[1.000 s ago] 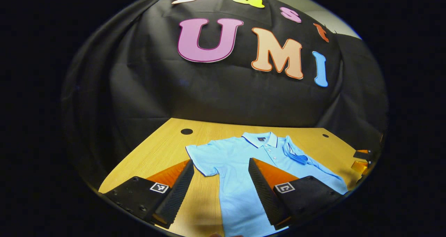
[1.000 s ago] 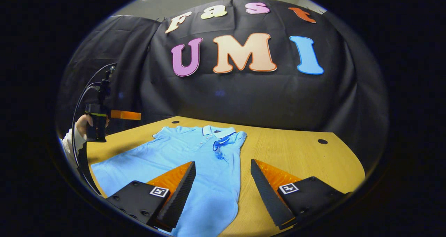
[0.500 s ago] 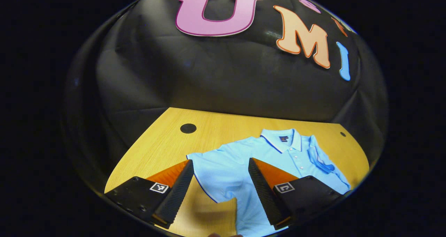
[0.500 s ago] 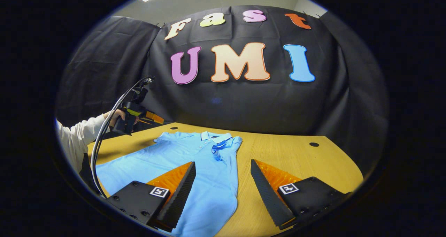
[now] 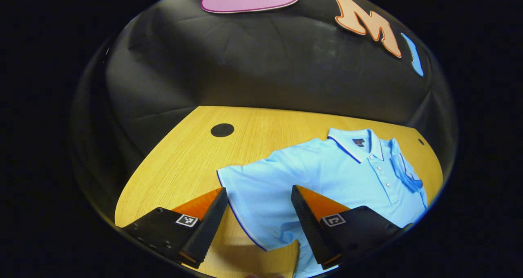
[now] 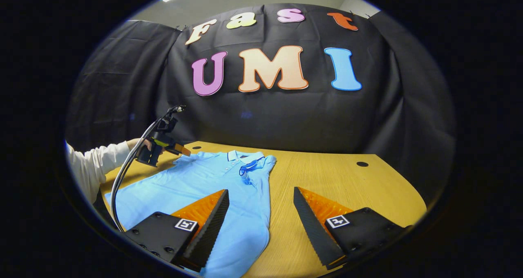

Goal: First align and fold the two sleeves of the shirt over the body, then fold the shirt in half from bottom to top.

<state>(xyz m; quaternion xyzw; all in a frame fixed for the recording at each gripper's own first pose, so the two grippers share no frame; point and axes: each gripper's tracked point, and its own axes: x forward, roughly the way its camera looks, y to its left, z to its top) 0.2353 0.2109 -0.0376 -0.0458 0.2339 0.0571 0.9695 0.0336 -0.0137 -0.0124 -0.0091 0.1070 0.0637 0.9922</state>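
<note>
A light blue polo shirt (image 5: 327, 175) lies face up on the wooden table (image 5: 184, 163), collar toward the wall. One sleeve (image 5: 249, 200) is spread flat, and my left gripper (image 5: 258, 190) hovers open just over it, a finger on each side. The other sleeve (image 5: 404, 173) is folded onto the chest. In the right gripper view the shirt (image 6: 204, 184) lies left of centre with that folded sleeve (image 6: 253, 167) by the collar. My right gripper (image 6: 260, 191) is open above the shirt's side edge, holding nothing. The left gripper (image 6: 179, 150) is down at the far sleeve.
A hand in a white sleeve (image 6: 94, 165) holds the left gripper, with a cable (image 6: 126, 171) looping down from it. Round black cable holes (image 5: 222, 129) (image 6: 362, 164) sit near the table's back corners. Bare wood (image 6: 347, 184) lies beside the shirt. Black cloth walls the table.
The left gripper has gone forward and down, from above the shirt's lower body to the spread sleeve. The right gripper has barely shifted. Both stay open.
</note>
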